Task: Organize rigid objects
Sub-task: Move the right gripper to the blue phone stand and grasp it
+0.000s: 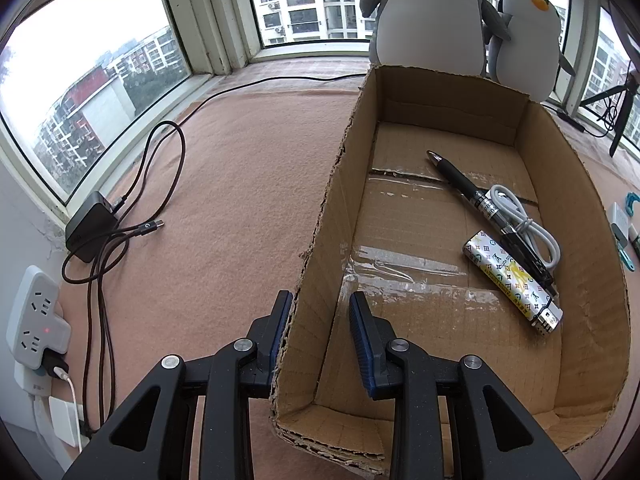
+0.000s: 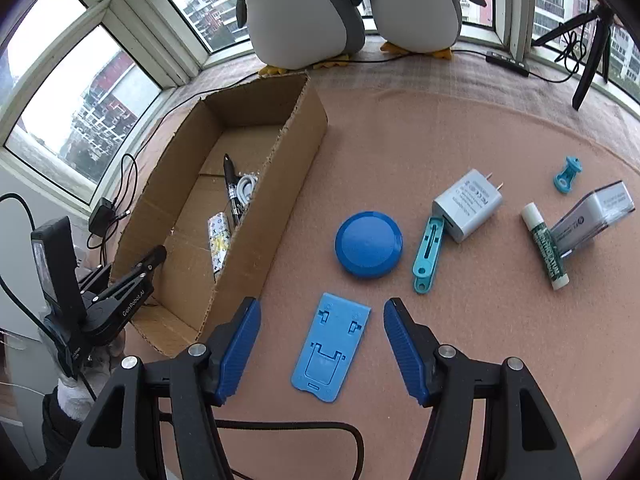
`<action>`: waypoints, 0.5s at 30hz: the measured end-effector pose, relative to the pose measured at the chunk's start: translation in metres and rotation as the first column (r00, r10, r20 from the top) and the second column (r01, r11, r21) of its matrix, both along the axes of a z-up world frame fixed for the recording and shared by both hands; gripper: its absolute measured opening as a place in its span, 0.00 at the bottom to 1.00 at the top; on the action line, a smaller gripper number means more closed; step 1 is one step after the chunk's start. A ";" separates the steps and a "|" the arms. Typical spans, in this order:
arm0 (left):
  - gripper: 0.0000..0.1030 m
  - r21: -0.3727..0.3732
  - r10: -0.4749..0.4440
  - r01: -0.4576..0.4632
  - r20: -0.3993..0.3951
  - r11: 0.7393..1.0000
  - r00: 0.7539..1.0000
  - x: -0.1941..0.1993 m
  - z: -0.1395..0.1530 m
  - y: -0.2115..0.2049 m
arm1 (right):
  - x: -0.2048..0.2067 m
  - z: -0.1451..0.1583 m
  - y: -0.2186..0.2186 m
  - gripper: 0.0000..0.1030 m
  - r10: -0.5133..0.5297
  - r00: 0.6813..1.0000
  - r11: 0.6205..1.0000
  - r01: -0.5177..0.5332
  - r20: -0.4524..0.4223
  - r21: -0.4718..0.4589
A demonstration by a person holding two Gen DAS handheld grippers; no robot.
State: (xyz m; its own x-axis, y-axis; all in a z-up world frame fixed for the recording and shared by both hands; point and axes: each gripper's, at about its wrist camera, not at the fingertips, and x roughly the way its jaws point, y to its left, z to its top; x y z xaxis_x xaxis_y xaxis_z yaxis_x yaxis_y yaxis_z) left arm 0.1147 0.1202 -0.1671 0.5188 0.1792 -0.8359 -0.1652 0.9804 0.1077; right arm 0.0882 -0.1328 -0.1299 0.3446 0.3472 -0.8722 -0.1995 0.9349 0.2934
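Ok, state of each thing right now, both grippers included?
left gripper: shut on the cardboard box wall.
right gripper: open, blue phone stand flat between its fingers, not gripped.
cardboard box: open-topped, upright.
pen: lying inside the box.
lighter: lying inside the box.
white cable: coiled inside the box.
blue disc: outside, on the cloth.

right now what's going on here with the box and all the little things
A person is sorting small items into a cardboard box. The left gripper is clamped on the box's near wall, steadying it. The right gripper hangs open over a blue phone stand on the mat. A pen, lighter and white cable lie inside.
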 end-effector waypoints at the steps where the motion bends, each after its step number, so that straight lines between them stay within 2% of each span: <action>1: 0.30 -0.001 0.001 -0.001 0.000 1.000 1.000 0.000 0.000 0.000 | -0.001 -0.004 0.001 0.58 0.004 1.000 1.000 -0.004 -0.011 -0.001; 5: 0.30 -0.002 0.001 -0.001 0.001 1.000 1.000 0.000 0.000 0.000 | -0.002 -0.016 0.007 0.58 0.007 0.999 0.999 -0.008 -0.035 -0.035; 15: 0.30 -0.004 0.001 -0.001 0.002 1.000 1.000 0.000 0.000 0.000 | -0.002 -0.037 0.023 0.58 -0.021 0.999 0.989 0.016 -0.034 -0.149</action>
State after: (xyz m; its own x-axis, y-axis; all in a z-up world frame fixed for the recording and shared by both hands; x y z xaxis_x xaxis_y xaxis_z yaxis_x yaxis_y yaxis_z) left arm 0.1143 0.1206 -0.1669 0.5202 0.1760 -0.8357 -0.1659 0.9807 0.1033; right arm 0.0860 -0.1102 -0.1666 0.3178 0.2069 -0.9253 -0.1738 0.9721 0.1577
